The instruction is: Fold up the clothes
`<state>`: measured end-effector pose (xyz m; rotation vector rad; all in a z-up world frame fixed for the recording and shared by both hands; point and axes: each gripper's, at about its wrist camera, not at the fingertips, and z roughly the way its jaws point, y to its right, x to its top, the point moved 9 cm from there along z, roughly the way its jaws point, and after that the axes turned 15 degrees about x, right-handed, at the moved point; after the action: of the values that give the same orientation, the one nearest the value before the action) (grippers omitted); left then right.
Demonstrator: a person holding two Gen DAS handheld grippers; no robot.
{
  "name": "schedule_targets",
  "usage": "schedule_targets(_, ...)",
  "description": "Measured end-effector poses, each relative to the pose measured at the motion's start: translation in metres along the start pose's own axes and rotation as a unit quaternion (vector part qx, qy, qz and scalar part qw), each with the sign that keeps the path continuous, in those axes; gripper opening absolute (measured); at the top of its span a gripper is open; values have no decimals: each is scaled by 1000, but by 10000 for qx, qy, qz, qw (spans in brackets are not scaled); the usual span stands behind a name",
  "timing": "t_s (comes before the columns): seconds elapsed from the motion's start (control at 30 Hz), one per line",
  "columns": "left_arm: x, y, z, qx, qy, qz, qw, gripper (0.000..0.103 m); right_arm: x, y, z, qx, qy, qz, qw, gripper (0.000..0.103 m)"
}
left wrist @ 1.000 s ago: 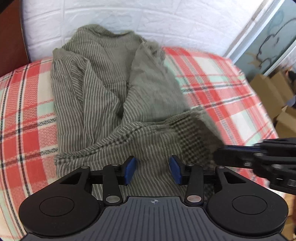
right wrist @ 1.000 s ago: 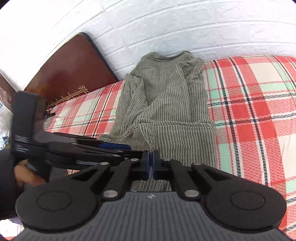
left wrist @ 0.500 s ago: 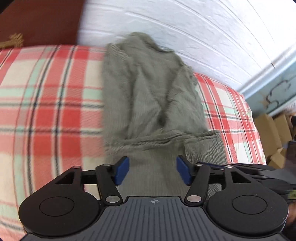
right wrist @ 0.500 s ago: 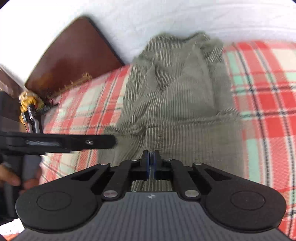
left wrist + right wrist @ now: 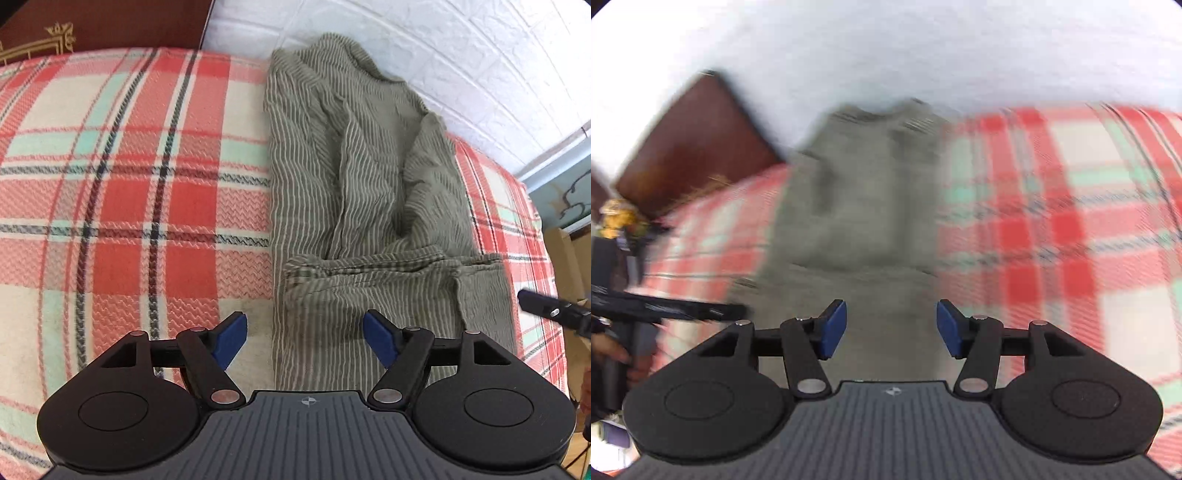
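Olive striped shirt (image 5: 354, 192) lies on the plaid bed (image 5: 129, 192) by the wall, its near hem already turned up over the body, and with my left claw (image 5: 303, 338) and right claw (image 5: 891, 328) both opening on nothing, more folds remain.

garment (image 5: 362, 192): crinkled striped cloth | blanket (image 5: 122, 206): woven plaid, rough | headboard (image 5: 92, 22): glossy wood
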<state>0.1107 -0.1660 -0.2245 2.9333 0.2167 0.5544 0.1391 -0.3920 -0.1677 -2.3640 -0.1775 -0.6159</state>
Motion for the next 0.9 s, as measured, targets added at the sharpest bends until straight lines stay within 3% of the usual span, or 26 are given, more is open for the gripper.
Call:
schedule_targets(0.17,0,7,9,-135,-60,19,9999,72,-16,18,16,141,-208,410,9988,60)
schedule_targets(0.2,0,8,10,-150,-61,23,9999,53,-19,20,19,154,-227,473,9985,60)
schedule_targets(0.23,1,8,9,-142,-41,27,9999,44,-20,21,22,193,-258,542,9980,58)
schedule_targets(0.27,1,9,9,-134,-22,31,9999,30,-20,22,26,270,-304,602,9974,45)
schedule_targets(0.3,2,9,8,-126,-2,35,9999,22,-19,22,31,357,-354,657,9966,14)
schedule_targets(0.33,2,9,8,-118,17,39,9999,18,-18,20,34,411,-401,701,9959,8)
schedule_targets(0.43,6,8,4,2,178,-18,9998,15,-10,15,31,456,-248,667,9964,6)
schedule_targets(0.57,13,-1,13,176,189,-271,9993,15,-9,29,34,298,-176,984,9945,6)
schedule_targets(0.63,13,-1,8,157,222,-304,9992,20,-11,30,38,286,-193,1050,9939,8)
schedule_targets(0.67,14,-1,6,148,239,-321,9991,38,-11,29,34,310,-172,1034,9940,12)
schedule_targets(0.77,13,-2,-3,94,289,-363,9989,57,-11,25,14,404,-81,966,9945,30)
schedule_targets(0.9,-7,-7,-32,-222,210,-305,9991,71,-18,21,-10,571,-103,896,9943,41)
